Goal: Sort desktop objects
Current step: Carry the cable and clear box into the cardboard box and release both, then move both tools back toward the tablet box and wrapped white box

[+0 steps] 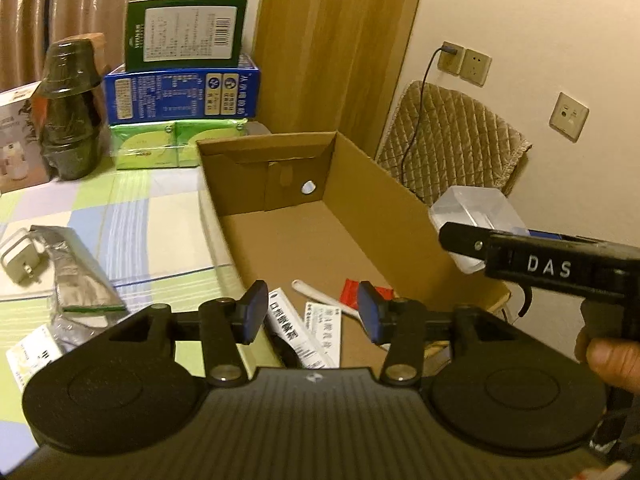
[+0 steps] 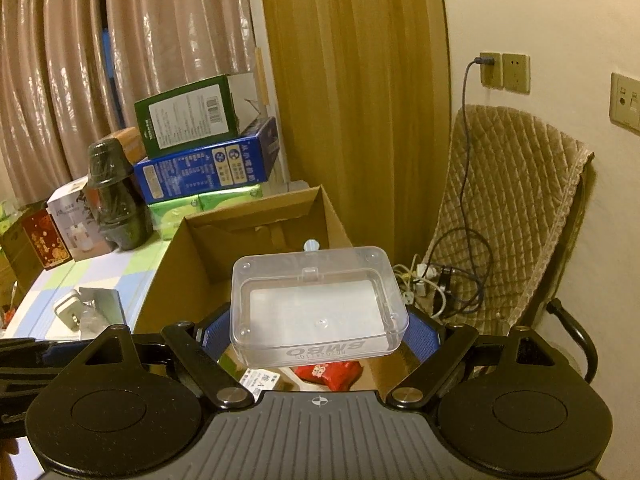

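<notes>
My left gripper [image 1: 312,312] is open above the near end of a cardboard box [image 1: 372,200], and nothing touches its blue pads [image 1: 256,312]. Below it, on the box floor, lie white printed cartons [image 1: 298,330], a white spoon [image 1: 320,296] and a red packet [image 1: 354,292]. My right gripper [image 2: 318,336] is shut on a clear plastic case [image 2: 316,304], held over the cardboard box [image 2: 192,264]. In the left wrist view that clear case [image 1: 476,208] hangs at the box's right wall, gripped by a black finger [image 1: 460,238].
On the checked tablecloth [image 1: 132,216] lie a white charger [image 1: 20,260] and a silver pouch [image 1: 80,272]. Stacked green and blue cartons [image 1: 180,92] and a dark bottle [image 1: 72,112] stand at the back. A quilted chair [image 2: 516,216] and cables [image 2: 436,280] are on the right.
</notes>
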`<state>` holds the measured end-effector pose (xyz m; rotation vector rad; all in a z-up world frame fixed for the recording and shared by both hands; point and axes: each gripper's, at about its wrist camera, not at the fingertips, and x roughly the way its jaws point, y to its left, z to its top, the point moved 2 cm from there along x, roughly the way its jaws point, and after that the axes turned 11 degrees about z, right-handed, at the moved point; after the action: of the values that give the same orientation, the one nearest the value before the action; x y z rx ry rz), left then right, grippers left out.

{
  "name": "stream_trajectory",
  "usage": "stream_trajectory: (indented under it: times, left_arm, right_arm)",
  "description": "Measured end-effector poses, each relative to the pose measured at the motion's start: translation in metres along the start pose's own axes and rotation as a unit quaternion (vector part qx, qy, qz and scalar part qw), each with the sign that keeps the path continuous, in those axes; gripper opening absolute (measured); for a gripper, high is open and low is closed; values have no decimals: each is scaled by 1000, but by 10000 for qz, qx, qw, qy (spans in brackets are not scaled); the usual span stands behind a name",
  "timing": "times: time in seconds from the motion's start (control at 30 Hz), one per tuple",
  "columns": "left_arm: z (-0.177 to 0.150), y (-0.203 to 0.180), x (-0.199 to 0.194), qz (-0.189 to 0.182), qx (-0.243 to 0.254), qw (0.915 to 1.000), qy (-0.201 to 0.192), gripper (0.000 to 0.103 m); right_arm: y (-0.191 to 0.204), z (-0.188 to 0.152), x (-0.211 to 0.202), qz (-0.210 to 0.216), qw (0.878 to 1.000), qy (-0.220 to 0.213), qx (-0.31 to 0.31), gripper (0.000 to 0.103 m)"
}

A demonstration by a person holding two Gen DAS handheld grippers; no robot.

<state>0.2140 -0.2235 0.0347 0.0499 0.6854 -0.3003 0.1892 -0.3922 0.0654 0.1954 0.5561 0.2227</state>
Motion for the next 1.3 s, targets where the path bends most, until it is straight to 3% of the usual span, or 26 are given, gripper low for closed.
stream_trajectory:
  times: [0.33,0.4,0.47,0.57,0.83,1.3]
  left_arm:
    - [-13,21,-12,148,-153,9998,42,46]
    - [-15,24,-13,167,-174,9997,62,48]
    - [-18,27,-13,198,-190,9996,87,52]
    - [-22,33,-16,259,-246,9993,118,62]
    - [-35,57,-26,477,-417,9979,167,68]
    - [-70,106,-72,963,-674,9930,132,88]
  right_arm:
    - [16,0,15,362,9993,36,-15,85]
    - [16,1,17,455,9990,11,53,93]
    - [15,1,15,430,9989,-101,152,99]
    - [12,-3,9,362,9989,-138,258,101]
    - [15,-15,-14,289,9984,-121,480,101]
    - [98,-43,-39,1029,9946,48,80,101]
